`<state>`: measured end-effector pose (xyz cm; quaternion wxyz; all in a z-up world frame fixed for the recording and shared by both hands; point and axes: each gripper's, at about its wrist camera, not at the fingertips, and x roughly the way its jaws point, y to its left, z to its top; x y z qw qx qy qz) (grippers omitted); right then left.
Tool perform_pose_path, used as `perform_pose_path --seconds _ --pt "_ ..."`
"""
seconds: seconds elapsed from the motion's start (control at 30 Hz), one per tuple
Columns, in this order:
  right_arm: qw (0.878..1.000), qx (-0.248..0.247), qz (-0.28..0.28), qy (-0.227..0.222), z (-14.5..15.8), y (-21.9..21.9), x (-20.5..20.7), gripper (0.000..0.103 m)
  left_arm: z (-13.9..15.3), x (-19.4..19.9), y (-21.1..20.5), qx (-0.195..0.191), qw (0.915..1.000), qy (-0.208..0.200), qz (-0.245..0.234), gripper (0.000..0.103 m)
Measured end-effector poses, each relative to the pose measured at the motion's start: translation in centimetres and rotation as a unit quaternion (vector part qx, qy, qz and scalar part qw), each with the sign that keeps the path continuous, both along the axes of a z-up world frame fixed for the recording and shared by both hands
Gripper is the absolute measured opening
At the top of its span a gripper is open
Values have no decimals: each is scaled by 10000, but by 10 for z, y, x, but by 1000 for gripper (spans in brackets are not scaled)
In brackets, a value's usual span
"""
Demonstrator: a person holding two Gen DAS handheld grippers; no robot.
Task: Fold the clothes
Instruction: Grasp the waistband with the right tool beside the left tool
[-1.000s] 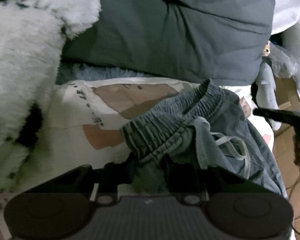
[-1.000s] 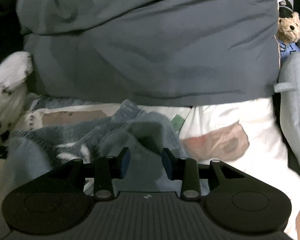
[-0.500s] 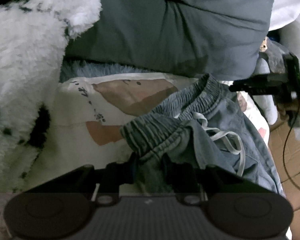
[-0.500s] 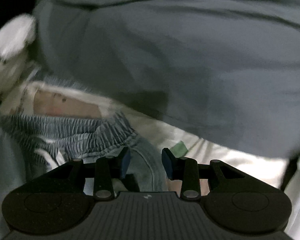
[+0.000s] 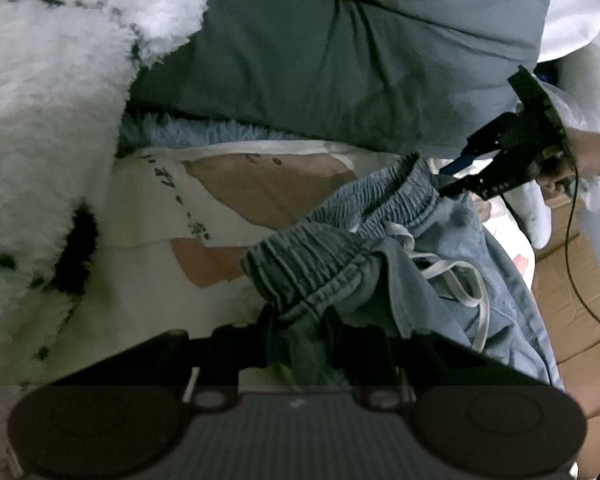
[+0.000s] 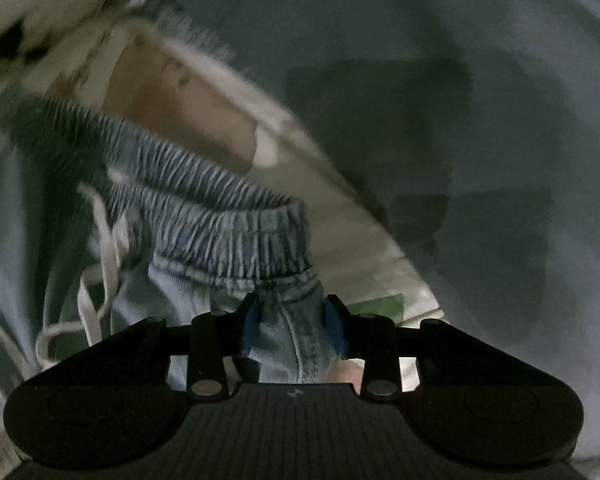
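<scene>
Left gripper (image 5: 298,330) jaws pinched together; right gripper (image 6: 292,326) jaws part-spread, pointing down.

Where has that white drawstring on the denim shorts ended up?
In the left wrist view the white drawstring loops over the front of the denim shorts, right of centre, just below the gathered waistband and beyond the left gripper.

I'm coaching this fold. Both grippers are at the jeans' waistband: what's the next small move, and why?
Probably close the right gripper on the denim between its pads. The left gripper already pinches the jeans at one end of the waistband, while the right one straddles the other end without clearly pinching it. With both ends held, the waistband can be pulled straight.
</scene>
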<state>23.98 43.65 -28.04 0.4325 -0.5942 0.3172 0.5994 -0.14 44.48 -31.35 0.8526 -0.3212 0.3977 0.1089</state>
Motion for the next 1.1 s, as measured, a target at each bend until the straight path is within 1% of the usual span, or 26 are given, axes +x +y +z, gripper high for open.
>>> perform_pose_path --seconds 0.07,0.3,0.33,0.37,0.43,0.53,0.63,0.83,0.97,1.03,1.1 --pt "9995 -226 183 -91 -7 2 -2 42 -1 2 0 -3 10000 10 -14 25" --pt "9974 -538 280 -396 -45 3 -9 41 -5 9 -2 33 9999 91 -89 25" --pt "9974 -526 280 -403 -48 2 -10 29 -5 10 -3 58 9999 106 -103 25" --pt "9975 -503 287 -405 -51 1 -11 23 -4 10 -3 80 9998 112 -111 25" --pt "9974 -370 355 -510 -50 -3 -14 16 -2 10 -2 154 9997 135 -126 25" --pt "9966 53 366 -730 -35 -10 -18 11 3 11 -3 305 9992 156 -187 25" --pt "9944 543 175 -891 -9 -20 -15 10 10 13 -5 454 9985 160 -247 25" --pt "9866 1122 -286 -1149 33 -45 -13 10 27 21 -13 742 9966 85 -360 24" --pt "9821 1388 -829 -963 53 -54 11 10 29 28 -19 952 9939 84 -548 24" --pt "9798 1439 -1172 -747 52 -56 30 10 21 34 -18 958 9935 156 -597 23" --pt "9768 1457 -1442 -620 46 -54 43 10 8 43 -15 983 9928 257 -635 23"
